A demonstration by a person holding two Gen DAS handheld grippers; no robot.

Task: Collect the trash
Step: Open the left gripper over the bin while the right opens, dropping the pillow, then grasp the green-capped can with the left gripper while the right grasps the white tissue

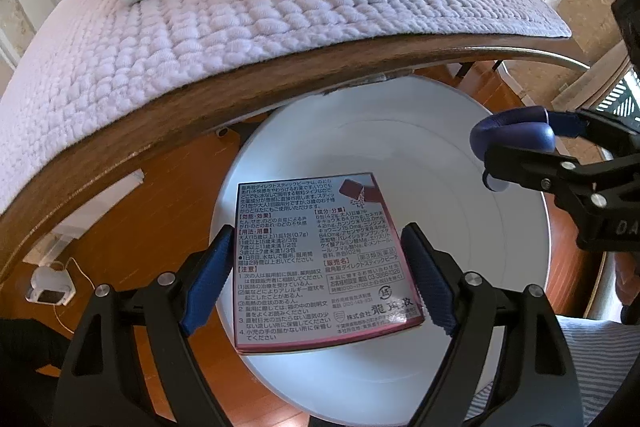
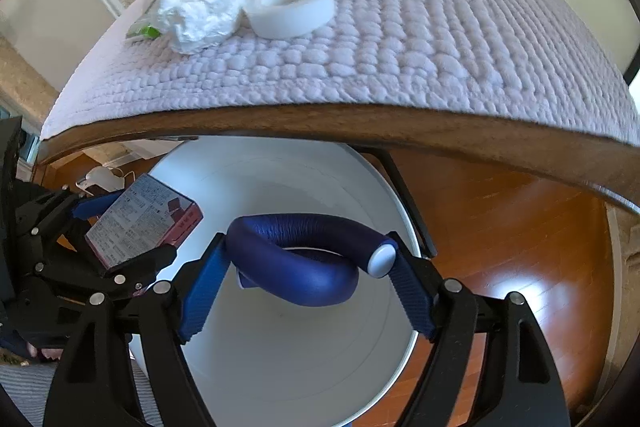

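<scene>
The far rim of the white bin [image 1: 440, 155] is hidden under the table [image 1: 280, 83] edge, and its bottom is hard to make out. Only white walls are seen inside it. The things at the back of the purple mat [image 1: 200, 39] are cut off and bunched up, so most cannot be named. A crumpled white bag [image 2: 200, 11] and a white tape roll [image 2: 288, 7] can be told.

A pink box [image 1: 304, 287] is seen between the pads of the left claw [image 1: 318, 239], over the bin's mouth. Its printed flat side is turned to the camera, and its top end points away, toward the table. A thin gap is seen beside one pad, so the claw is spread and the box is not squeezed.

A blue bendy tube [image 2: 304, 227] is pinched by the right claw [image 2: 306, 243], also over the bin. It is curled like a hook and lies across from pad to pad, with its white end cap at the right pad.
</scene>
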